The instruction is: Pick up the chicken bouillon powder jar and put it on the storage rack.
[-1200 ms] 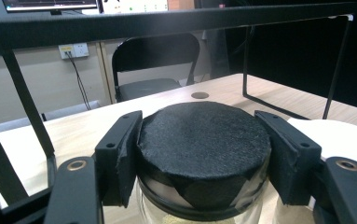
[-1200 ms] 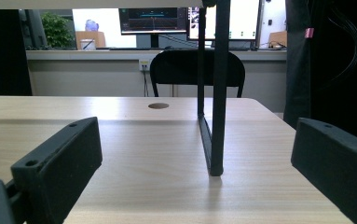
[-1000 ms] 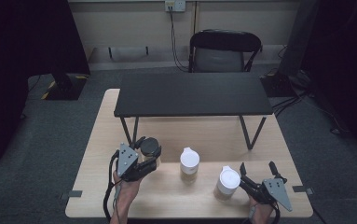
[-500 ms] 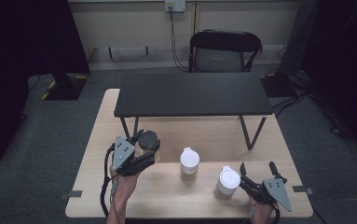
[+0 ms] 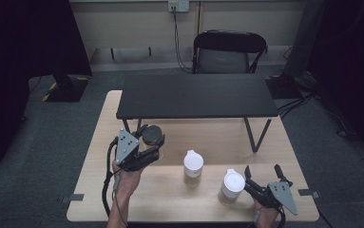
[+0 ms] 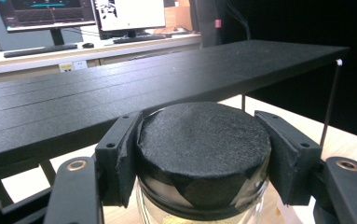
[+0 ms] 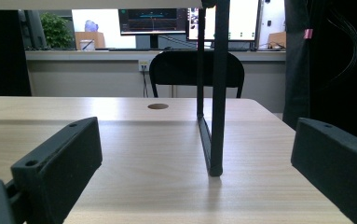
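While gripped, jar (image 6: 203, 154) stands upright.

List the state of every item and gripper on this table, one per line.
Black-lidded jar: lid on, clamped, held off the table.
Left gripper: shut on the jar's lid.
Right gripper: open, nothing between its jaws.
Middle white-lidded cup: upright on the table, lid on.
Right white-lidded cup: upright, lid on, beside the right gripper.
Black shelf: standing, top bare.

A black folding chair (image 5: 229, 51) stands against the pale wall (image 5: 137, 23), grey carpet (image 5: 42, 142) surrounds the wooden table (image 5: 208, 142), and monitors (image 7: 153, 21) glow behind.
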Motion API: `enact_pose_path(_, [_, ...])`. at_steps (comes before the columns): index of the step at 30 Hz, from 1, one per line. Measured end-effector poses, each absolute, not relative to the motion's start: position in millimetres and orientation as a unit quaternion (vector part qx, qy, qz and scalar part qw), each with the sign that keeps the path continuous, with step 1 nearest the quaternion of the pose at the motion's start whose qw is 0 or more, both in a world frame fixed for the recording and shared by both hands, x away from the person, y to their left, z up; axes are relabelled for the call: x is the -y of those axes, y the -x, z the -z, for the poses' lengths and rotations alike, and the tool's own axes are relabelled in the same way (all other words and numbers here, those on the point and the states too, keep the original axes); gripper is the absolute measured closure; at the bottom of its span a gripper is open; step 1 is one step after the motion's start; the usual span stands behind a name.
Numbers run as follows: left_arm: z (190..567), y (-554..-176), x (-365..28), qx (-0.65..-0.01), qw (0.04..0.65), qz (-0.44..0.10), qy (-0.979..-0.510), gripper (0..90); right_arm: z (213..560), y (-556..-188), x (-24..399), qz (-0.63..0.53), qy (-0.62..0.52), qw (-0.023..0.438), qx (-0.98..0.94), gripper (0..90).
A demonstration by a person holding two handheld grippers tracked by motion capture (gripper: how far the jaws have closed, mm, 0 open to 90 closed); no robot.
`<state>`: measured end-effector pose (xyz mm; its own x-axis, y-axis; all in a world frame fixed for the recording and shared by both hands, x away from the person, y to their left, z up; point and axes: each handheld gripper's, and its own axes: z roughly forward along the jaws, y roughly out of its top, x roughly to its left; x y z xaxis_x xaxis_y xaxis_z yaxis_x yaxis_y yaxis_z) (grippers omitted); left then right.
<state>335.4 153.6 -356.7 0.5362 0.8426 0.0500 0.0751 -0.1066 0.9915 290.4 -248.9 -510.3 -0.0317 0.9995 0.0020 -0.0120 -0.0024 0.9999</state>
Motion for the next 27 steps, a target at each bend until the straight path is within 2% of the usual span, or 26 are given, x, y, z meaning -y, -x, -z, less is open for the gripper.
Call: enact_pose_path(27, [301.7, -353.3, -161.2, -0.343, 0.574, -0.348, -0.657, 35.1, 510.3, -290.0, 248.7, -0.511, -0.490, 0.495, -0.503, 0.7])
